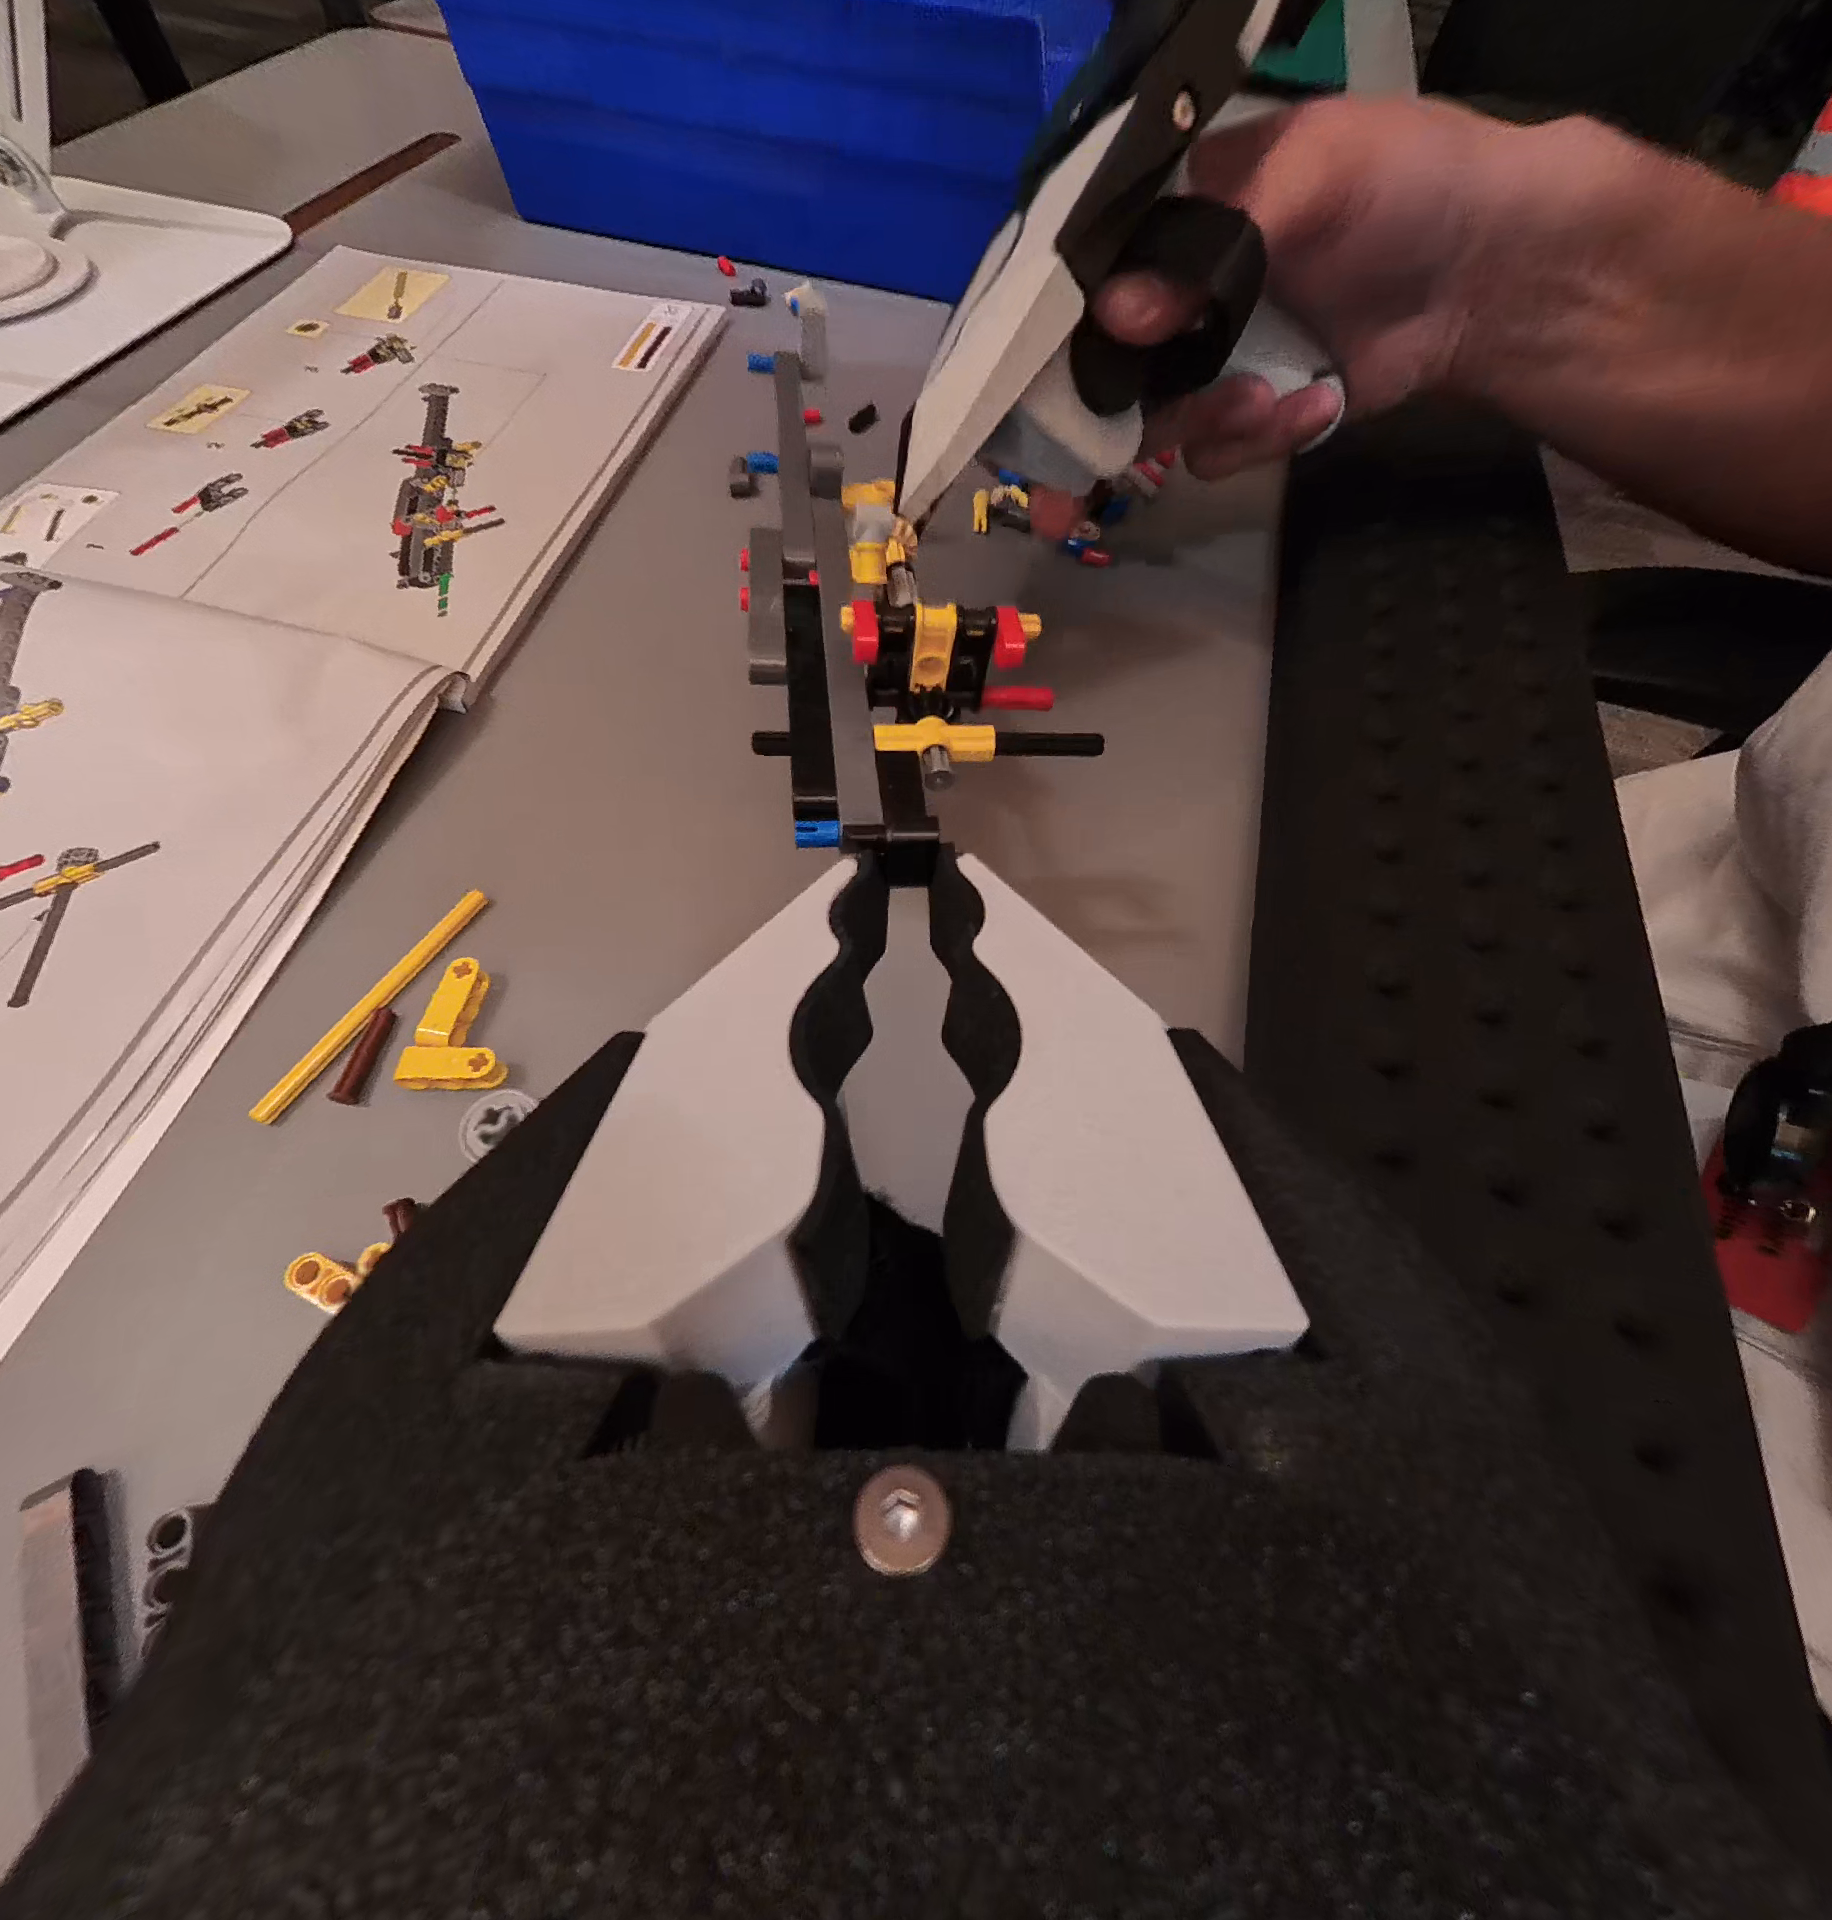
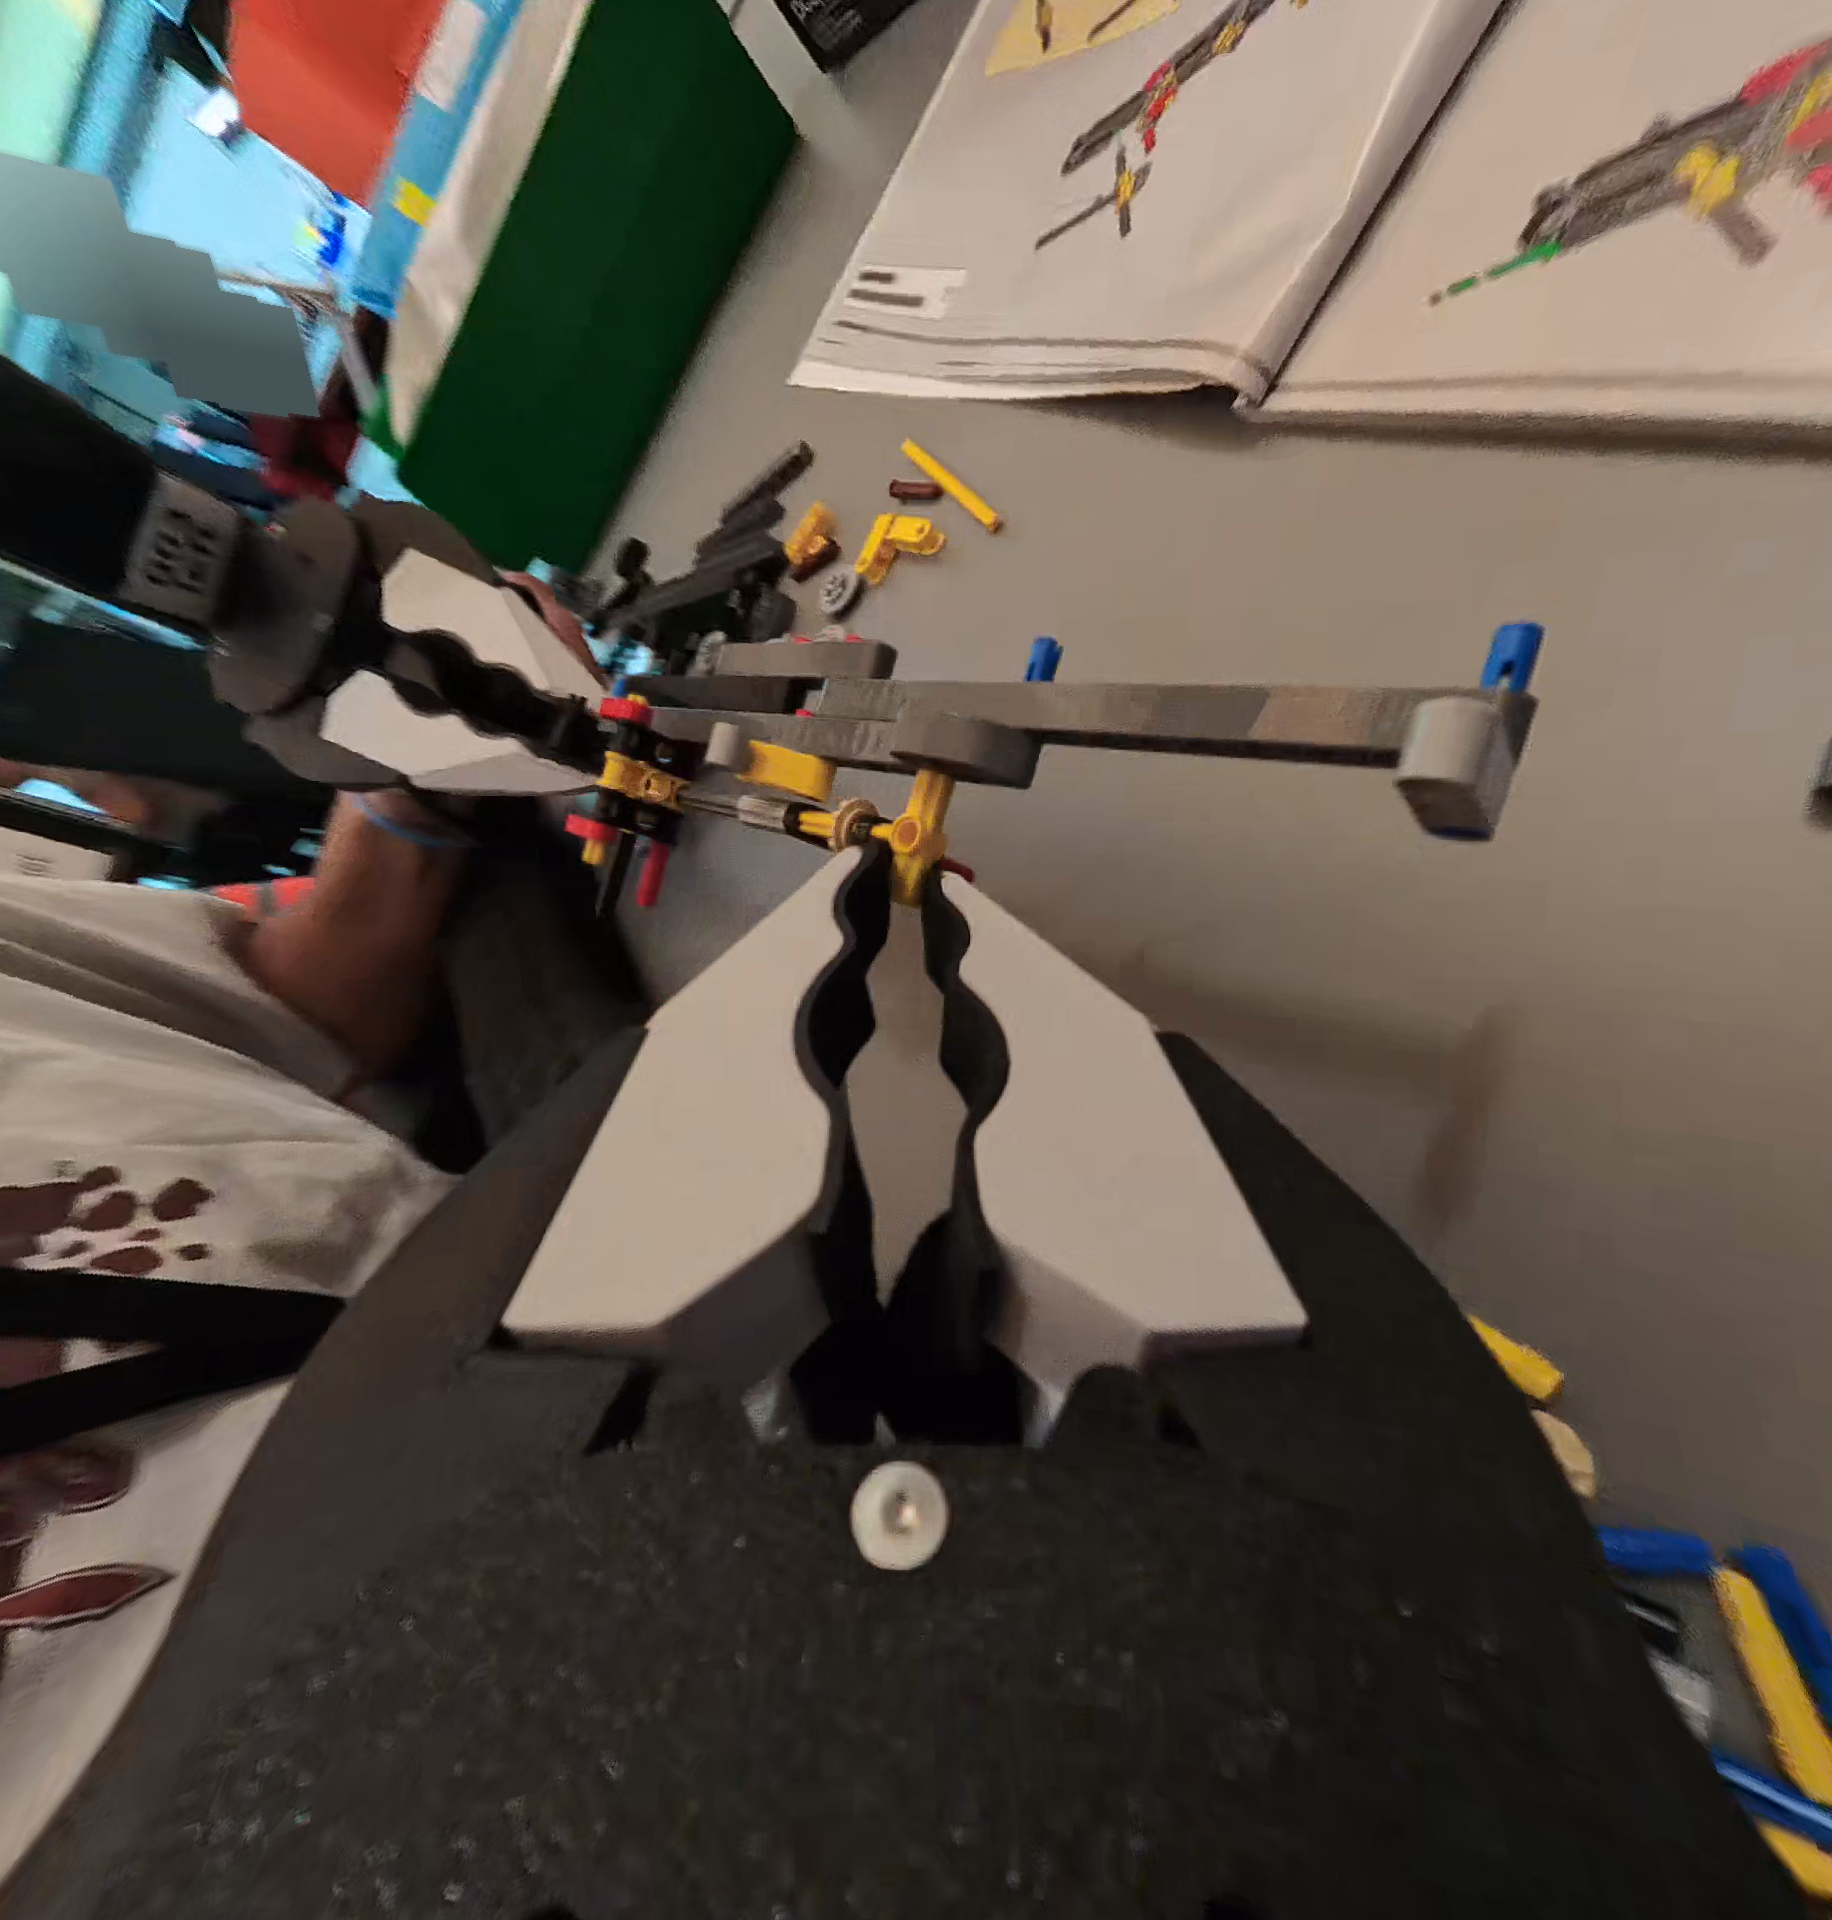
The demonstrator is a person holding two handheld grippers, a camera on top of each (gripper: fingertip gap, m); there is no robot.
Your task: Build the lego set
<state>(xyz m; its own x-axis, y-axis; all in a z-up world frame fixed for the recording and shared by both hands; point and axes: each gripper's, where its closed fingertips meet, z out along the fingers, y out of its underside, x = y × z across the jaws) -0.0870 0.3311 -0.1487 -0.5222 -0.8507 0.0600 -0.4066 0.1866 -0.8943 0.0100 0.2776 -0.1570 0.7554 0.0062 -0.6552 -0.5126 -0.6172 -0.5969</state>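
A partly built lego assembly of long grey and black beams with yellow, red and blue parts is held above the grey table. My left gripper is shut on its black near end. In the right wrist view the assembly runs sideways. My right gripper is shut on a yellow connector on a thin axle under the beams. The right gripper also shows in the left wrist view, held by a hand, with its tip at the assembly's far yellow part. The left gripper shows in the right wrist view.
An open instruction booklet lies at the left. Loose parts lie beside it: a yellow axle, yellow liftarms and a brown pin. A blue bin stands at the back. Small loose pieces lie beyond the assembly. A green box shows in the right wrist view. The gap from one gripper's tips to the other's is roughly 12 centimetres. To reach the brown pin in a straight line is about 12 centimetres for my left fingers, about 20 centimetres for my right. The right camera catches it too, in the right wrist view.
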